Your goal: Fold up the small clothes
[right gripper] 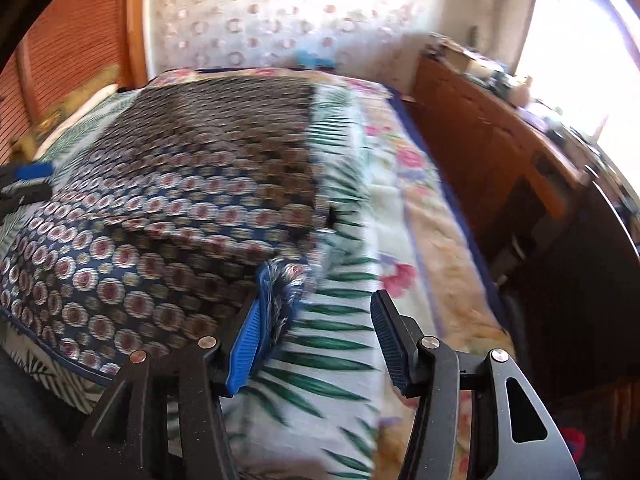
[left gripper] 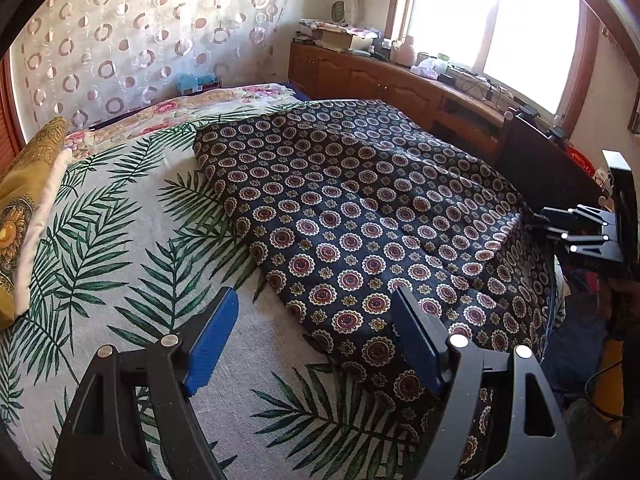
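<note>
Two grippers work over one dark medallion-print garment (left gripper: pixel 360 216) spread flat on the palm-leaf bedspread (left gripper: pixel 120 240). The left gripper (left gripper: pixel 316 340) hovers at the garment's near edge with fingers spread, holding nothing. The right gripper (right gripper: pixel 316 336) sits at the garment's corner (right gripper: pixel 284 284), fingers also spread; the cloth lies against the left blue pad (right gripper: pixel 248 344) without being pinched. Right view is motion-blurred. Risk: closing now could catch only a thin hem or snag the bedspread underneath, skewing the fold; the garment's overhang at the bed edge could drag it off.
</note>
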A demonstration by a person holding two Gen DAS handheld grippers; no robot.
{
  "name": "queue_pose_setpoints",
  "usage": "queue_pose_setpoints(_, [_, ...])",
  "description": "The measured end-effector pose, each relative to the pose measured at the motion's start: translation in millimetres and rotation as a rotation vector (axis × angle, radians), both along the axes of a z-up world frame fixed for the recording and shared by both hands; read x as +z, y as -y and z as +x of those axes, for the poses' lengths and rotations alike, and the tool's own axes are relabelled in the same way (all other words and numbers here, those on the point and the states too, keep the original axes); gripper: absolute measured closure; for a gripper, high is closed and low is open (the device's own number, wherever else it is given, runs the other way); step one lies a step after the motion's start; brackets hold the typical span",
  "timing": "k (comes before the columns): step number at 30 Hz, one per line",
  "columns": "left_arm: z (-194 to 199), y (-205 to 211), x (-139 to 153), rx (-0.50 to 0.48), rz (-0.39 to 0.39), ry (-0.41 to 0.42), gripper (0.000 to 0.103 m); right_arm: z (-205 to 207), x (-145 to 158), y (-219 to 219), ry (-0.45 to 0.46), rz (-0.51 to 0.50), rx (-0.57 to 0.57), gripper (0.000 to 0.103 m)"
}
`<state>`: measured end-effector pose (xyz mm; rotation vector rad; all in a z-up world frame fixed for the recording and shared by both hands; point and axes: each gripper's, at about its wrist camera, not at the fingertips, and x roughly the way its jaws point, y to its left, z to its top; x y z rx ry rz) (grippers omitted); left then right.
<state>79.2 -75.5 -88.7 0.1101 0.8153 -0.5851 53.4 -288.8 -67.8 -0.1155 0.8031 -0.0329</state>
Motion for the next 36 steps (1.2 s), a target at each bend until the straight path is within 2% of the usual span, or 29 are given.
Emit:
queue_pose_setpoints(3, [-2.9, 1.4, -1.7, -0.011, 0.004, -0.011, 0.024, -3.7, 3.2, 6.5, 0.025, 0.058, 0.007, 0.047])
queue_pose_setpoints(9, [-13.1, -0.1, -4.5, -0.034, 0.009, -0.029, 0.024, -5.8, -10.3, -2.5, 0.003, 0.073, 0.051, 0.047])
queue_pose_setpoints(14, [-22.2, -6.1, -4.8, -0.061, -0.035, -0.057, 0.024, 0.4, -22.4, 8.3, -0.003, 0.121, 0.082, 0.047])
queue_pose_setpoints(18, [-26.4, -6.5, -7.8, -0.089, -0.071, -0.096, 0.036, -6.8, -20.6, 12.3, -0.005, 0.151, 0.135, 0.049])
queue_pose_setpoints(19, [-27.4, -5.5, -9.9, -0.096, -0.077, -0.110, 0.038, -7.1, -20.6, 11.6, -0.005, 0.157, 0.161, 0.057])
queue_pose_setpoints(21, [-31.1, -4.2, -13.4, -0.107, -0.083, -0.120, 0.042, -3.3, -20.5, 7.6, -0.010, 0.138, 0.186, 0.065])
queue_pose_setpoints(22, [-33.5, -4.1, -13.3, -0.113, -0.084, -0.117, 0.043, -2.5, -19.9, 6.9, -0.013, 0.136, 0.202, 0.079])
queue_pose_setpoints(23, [-35.0, -5.0, -13.1, -0.123, -0.093, -0.122, 0.045, -1.8, -18.8, 7.6, -0.018, 0.142, 0.215, 0.086])
queue_pose_setpoints(25, [-37.8, -7.8, -13.4, -0.139, -0.112, -0.135, 0.051, 1.0, -17.0, 9.5, -0.025, 0.152, 0.227, 0.094])
queue_pose_setpoints(28, [-42.3, -11.2, -13.1, -0.154, -0.119, -0.149, 0.062, 3.8, -16.2, 13.5, -0.019, 0.173, 0.235, 0.099])
queue_pose_setpoints(29, [-43.6, -11.9, -13.5, -0.162, -0.122, -0.160, 0.069, 2.6, -15.0, 15.2, -0.006, 0.190, 0.237, 0.099])
queue_pose_setpoints(34, [-48.1, -11.3, -15.9, -0.200, -0.141, -0.195, 0.083, -4.2, -6.0, 22.4, 0.063, 0.233, 0.234, 0.100])
queue_pose_setpoints(36, [-49.2, -9.6, -15.7, -0.218, -0.147, -0.205, 0.097, -8.5, 2.0, 24.2, 0.101, 0.253, 0.231, 0.100])
